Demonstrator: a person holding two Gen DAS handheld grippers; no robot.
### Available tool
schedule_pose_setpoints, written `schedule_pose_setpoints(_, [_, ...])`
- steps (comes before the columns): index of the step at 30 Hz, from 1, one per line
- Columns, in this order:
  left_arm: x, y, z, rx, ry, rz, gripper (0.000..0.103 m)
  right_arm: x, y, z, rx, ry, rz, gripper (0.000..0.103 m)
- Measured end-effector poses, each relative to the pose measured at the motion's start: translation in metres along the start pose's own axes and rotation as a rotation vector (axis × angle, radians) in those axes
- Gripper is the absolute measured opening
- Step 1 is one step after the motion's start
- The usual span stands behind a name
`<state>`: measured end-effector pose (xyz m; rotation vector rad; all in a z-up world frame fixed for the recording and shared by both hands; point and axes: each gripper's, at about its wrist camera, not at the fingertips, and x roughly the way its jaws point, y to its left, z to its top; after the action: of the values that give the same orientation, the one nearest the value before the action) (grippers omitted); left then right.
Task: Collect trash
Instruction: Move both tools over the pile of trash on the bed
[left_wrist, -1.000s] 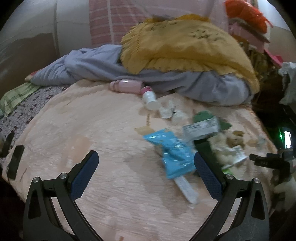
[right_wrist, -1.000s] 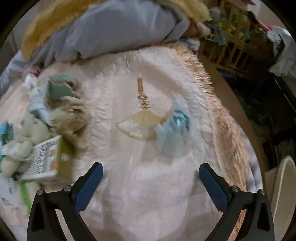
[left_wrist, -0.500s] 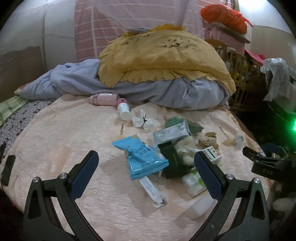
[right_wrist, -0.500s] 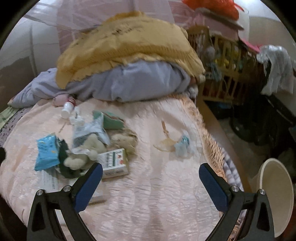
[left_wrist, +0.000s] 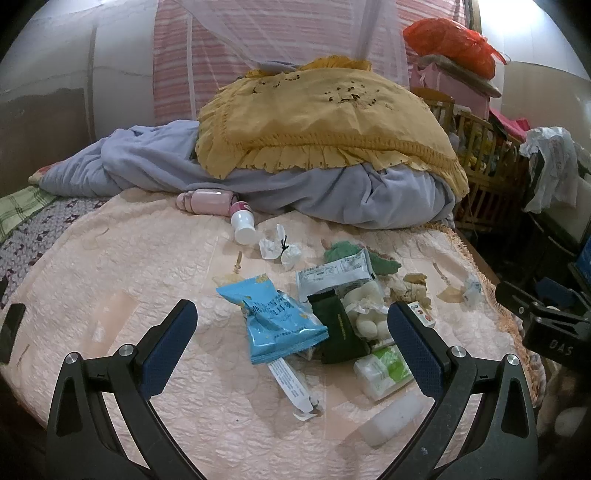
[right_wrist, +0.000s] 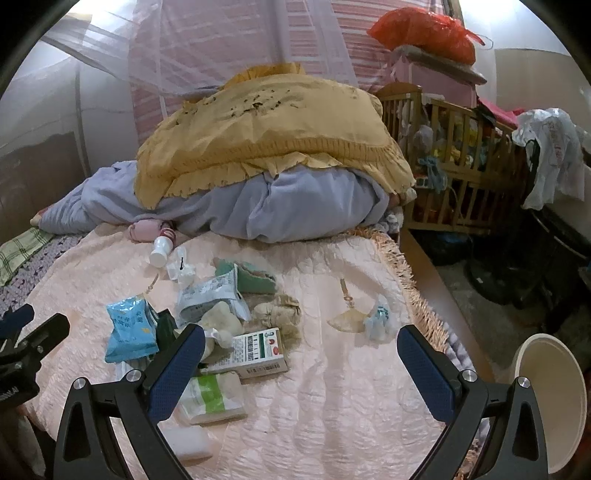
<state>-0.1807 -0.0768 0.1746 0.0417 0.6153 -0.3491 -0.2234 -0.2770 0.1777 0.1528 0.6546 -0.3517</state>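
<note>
Left wrist view shows the left gripper (left_wrist: 291, 347) with its two blue-padded fingers spread wide, holding nothing, above a pink quilted bedspread (left_wrist: 129, 273). Nearest to it lie a white block (left_wrist: 391, 417) and a green-and-white packet (left_wrist: 384, 369). Between the fingers lies a blue snack bag (left_wrist: 277, 317) on top of a long white wrapper (left_wrist: 291, 387); a dark green pouch (left_wrist: 340, 332) touches the bag's right side. Behind these are a silver wrapper (left_wrist: 332, 273), crumpled white tissue (left_wrist: 277, 247) and a small white bottle (left_wrist: 242, 225) lying on its side.

In the right wrist view the right gripper (right_wrist: 301, 369) is also wide open and empty. A white carton with green print (right_wrist: 255, 354) lies just beside its left finger, and a small blue-and-white wrapper (right_wrist: 376, 319) lies apart near the fringed edge of the bed. A cream bin (right_wrist: 550, 398) stands on the floor at the right. Farther back, a yellow frilled cover (right_wrist: 266, 136) rests on a grey-blue blanket (right_wrist: 295, 203), with a wooden crib (right_wrist: 454, 155) beside the bed.
</note>
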Motion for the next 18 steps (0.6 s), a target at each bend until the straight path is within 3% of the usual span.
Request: schedule_pose_setpoints(18, [-0.004,0.004,0.003,-0.018,-0.015,-0.01,0.102,-0.014,0.008,0.005,-0.019,-0.038,0.012,0.103])
